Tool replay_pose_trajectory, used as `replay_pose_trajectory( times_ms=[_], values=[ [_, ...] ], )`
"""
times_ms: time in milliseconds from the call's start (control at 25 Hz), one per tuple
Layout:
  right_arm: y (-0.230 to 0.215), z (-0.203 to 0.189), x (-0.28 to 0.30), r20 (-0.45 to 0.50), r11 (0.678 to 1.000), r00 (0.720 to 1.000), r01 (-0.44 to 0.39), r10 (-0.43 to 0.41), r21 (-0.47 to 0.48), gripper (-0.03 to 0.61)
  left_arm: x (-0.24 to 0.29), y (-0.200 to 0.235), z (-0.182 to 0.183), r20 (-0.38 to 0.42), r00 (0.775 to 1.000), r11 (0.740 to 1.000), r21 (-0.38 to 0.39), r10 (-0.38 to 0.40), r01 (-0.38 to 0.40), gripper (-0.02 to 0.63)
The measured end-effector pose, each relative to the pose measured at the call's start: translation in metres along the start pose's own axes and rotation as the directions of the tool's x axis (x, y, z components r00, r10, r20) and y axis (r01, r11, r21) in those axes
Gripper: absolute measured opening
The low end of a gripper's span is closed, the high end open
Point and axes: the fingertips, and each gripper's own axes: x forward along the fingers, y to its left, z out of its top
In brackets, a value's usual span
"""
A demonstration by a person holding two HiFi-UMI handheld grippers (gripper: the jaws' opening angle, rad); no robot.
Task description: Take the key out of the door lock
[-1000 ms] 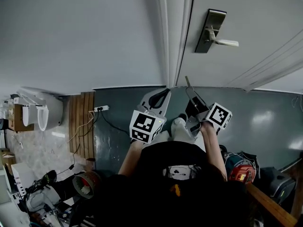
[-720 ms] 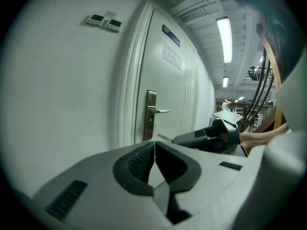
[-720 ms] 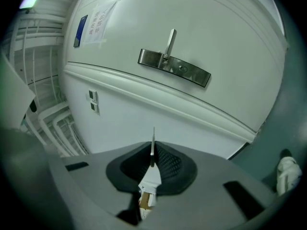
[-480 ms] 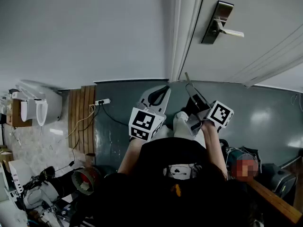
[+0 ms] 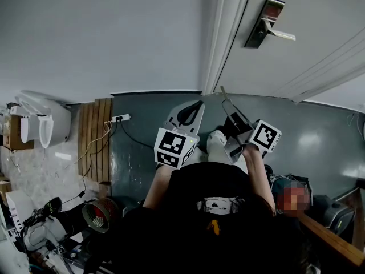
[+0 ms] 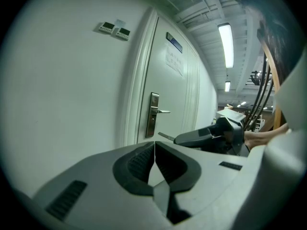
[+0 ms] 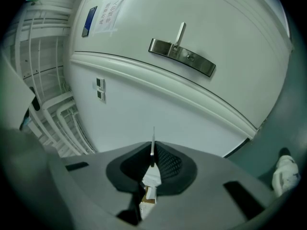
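Observation:
The door's metal lock plate (image 5: 264,23) and its lever handle (image 5: 282,36) are at the top right of the head view, well away from both grippers. No key shows in it (image 7: 182,56). My right gripper (image 7: 153,153) is shut on a thin metal key (image 7: 153,140), whose blade sticks out past the pads toward the door. In the head view the key (image 5: 223,93) points up from the right gripper (image 5: 228,108). My left gripper (image 6: 154,150) is shut with nothing in it and sits beside the right one (image 5: 193,112). The lock plate (image 6: 153,115) is far ahead of it.
The white door (image 5: 319,16) and its frame (image 5: 219,39) stand over a grey-green floor (image 5: 319,136). A white fixture (image 5: 45,127), wooden slats (image 5: 97,141), a power strip (image 5: 120,117) and a fan (image 5: 97,213) lie at left. Wall switches (image 6: 114,29) are left of the frame.
In the head view the lock plate has slid up and to the right. Both grippers stay at about the same place, the key still in the right one.

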Motion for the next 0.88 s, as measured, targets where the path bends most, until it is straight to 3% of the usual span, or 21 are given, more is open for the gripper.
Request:
replay_pose_trajectory(
  times_ms=[880],
  values=[
    [0.006,-0.009,-0.019,-0.028,0.999,1.000,-0.003,0.002,-0.052,0.021,-0.012,-0.018,-0.003,0.029,1.000,1.000,0.007,0.001,-0.001,0.009]
  ],
)
